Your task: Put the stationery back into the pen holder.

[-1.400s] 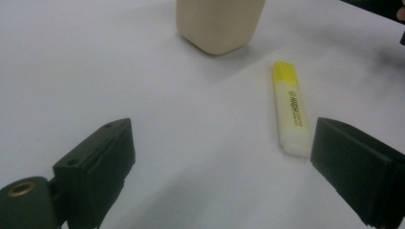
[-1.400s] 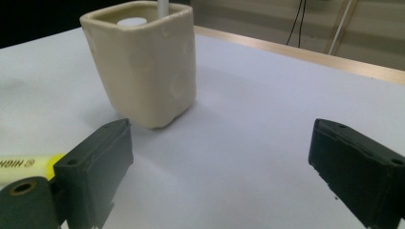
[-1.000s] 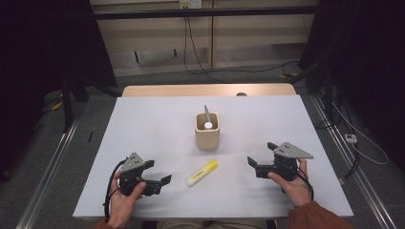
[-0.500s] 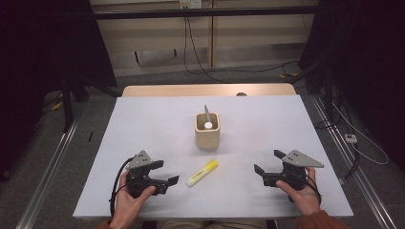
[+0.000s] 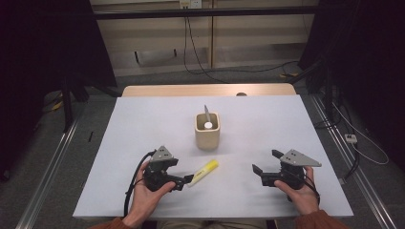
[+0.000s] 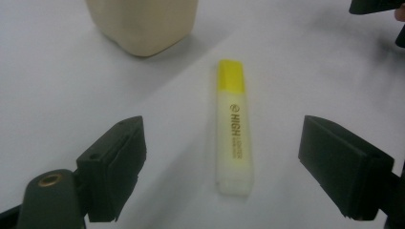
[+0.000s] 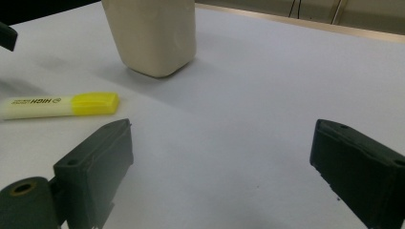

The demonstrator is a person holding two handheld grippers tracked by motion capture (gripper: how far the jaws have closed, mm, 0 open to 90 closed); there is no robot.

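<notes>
A yellow highlighter with a yellow cap lies flat on the white table, in front of a beige cup. My left gripper is at the highlighter's near end. In the left gripper view the highlighter lies lengthwise between the jaws of the left gripper, cap pointing away. The jaws have just been closing a little, but their pads stand well off it on both sides. My right gripper rests open at the right, with bare table between its jaws.
The beige cup holds a white-topped item and a thin grey stick. The highlighter lies left of the cup in the right gripper view. A wooden strip borders the table's far edge, and cables run over the floor beyond.
My left gripper has moved to the right, up to the highlighter's near end. The right gripper has barely shifted.
</notes>
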